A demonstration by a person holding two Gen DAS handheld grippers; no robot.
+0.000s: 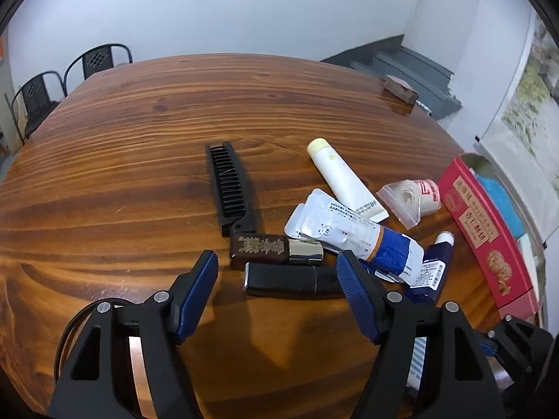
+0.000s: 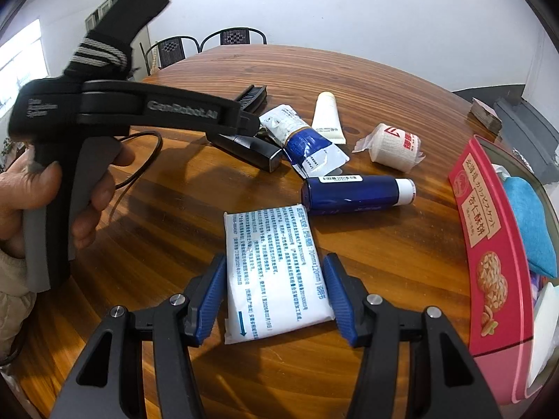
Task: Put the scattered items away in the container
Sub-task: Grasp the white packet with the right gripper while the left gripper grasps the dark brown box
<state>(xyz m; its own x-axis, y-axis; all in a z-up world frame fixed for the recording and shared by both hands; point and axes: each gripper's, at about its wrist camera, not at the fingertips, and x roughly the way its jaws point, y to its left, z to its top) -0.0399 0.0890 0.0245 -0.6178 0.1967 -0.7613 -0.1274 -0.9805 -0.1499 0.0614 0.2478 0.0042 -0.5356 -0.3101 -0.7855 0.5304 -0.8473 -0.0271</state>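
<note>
The right gripper (image 2: pixel 274 291) is sitting over the white sachet (image 2: pixel 276 276), blue pads at both long edges and apparently pressing in, so it is gripping the packet, which is still lying flat on the wooden counter (image 2: pixel 384 80). The sachet's near corner is slipping out of sight behind the gripper's frame. Over on the left wrist view, the left gripper (image 1: pixel 277 272) is hanging open above the counter, nothing between its pads; its right pad is hiding the end of the black case (image 1: pixel 286 279) at its 1 o'clock. Beyond it, the engraved brown case (image 1: pixel 258 246) and the folding comb (image 1: pixel 230 188) at 12 o'clock are lying in a line. A foil packet (image 1: pixel 332 223) is overlapping the blue-and-white tube (image 1: pixel 387 251), covering its far end. The red tin (image 2: pixel 489 244) is standing at 3 o'clock, cut off by the lens edge, its contents only partly readable: something blue, something white.
</note>
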